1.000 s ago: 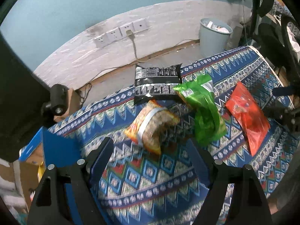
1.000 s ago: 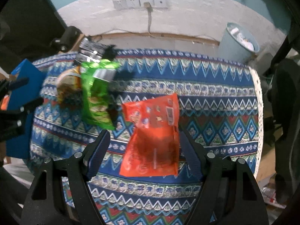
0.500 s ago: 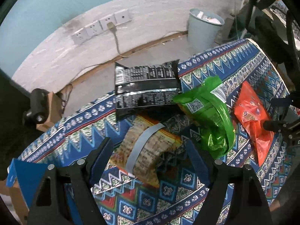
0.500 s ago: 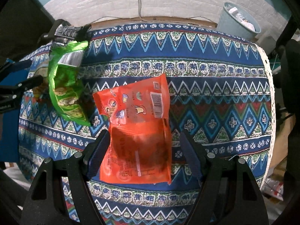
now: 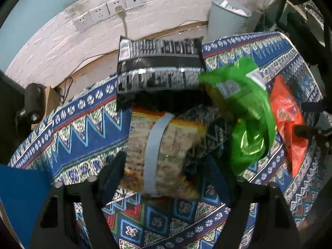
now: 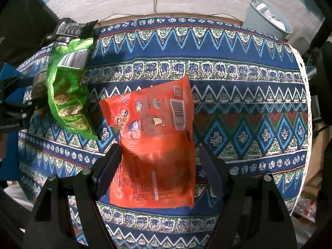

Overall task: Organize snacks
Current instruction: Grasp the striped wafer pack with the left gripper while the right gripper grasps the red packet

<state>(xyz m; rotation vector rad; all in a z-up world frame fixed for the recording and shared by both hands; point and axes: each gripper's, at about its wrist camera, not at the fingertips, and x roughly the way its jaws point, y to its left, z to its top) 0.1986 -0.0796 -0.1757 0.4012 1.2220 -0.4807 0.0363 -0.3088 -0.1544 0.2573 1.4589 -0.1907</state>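
Snack packets are laid flat on the patterned bench; the left gripper (image 5: 166, 166), jaws apart, is set astride the yellow packet (image 5: 161, 155), the right gripper (image 6: 159, 161) likewise astride the orange packet (image 6: 153, 145), presumably for pickup.

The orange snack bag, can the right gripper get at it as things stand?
Probably yes. The right gripper is open, its fingers either side of the orange snack bag, which lies flat on the patterned tablecloth with nothing over it.
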